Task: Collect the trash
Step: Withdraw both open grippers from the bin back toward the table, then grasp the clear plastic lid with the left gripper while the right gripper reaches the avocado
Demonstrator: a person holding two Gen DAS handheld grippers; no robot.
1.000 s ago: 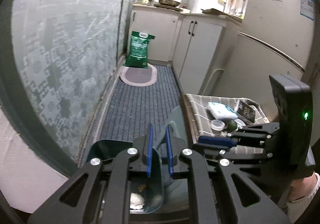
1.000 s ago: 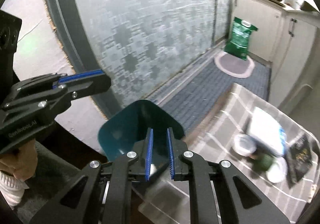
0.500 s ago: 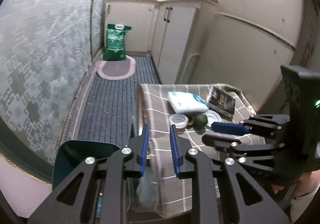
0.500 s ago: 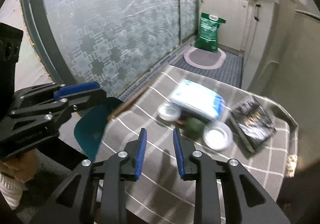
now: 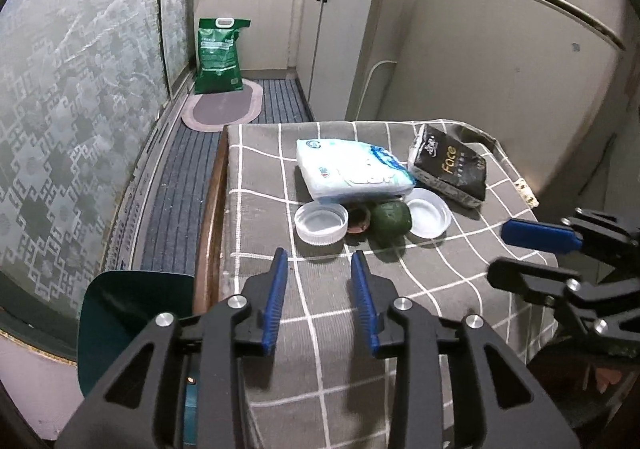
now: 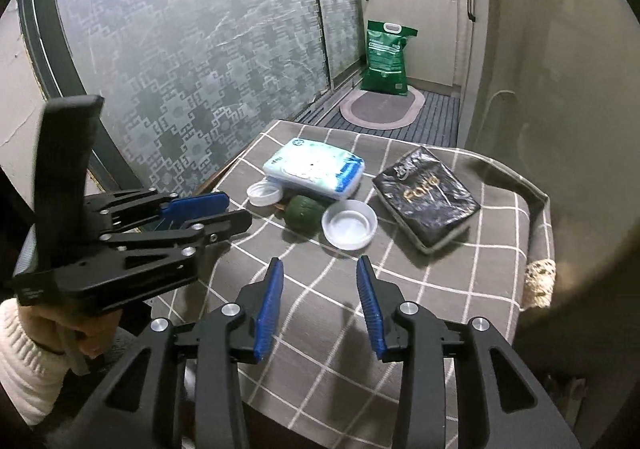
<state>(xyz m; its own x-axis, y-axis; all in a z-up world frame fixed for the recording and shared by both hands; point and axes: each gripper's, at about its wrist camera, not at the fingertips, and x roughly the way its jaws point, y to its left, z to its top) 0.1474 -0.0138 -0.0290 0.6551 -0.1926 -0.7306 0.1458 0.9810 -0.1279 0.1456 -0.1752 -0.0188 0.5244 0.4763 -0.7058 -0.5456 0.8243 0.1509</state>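
Trash lies clustered mid-surface on the checked cloth (image 5: 440, 281): two white lids (image 5: 321, 223) (image 5: 428, 212) flanking a green avocado (image 5: 391, 219) and a brown pit (image 5: 359, 219), just before a wipes pack (image 5: 352, 171). Both the left gripper (image 5: 320, 299) and right gripper (image 6: 320, 303) have fingers partly apart, just been opening, empty, hovering near the cluster without touching it.

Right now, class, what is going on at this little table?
A person holds a two-finger gripper in each hand over a table with a grey checked cloth. The left gripper and right gripper both hang open and empty, their jaws having just been opening. Ahead lie two white lids, a green avocado, a brown bit between them, a pack of wipes and a black tissue pack. None is picked up yet. A teal bin stands at the table's left.
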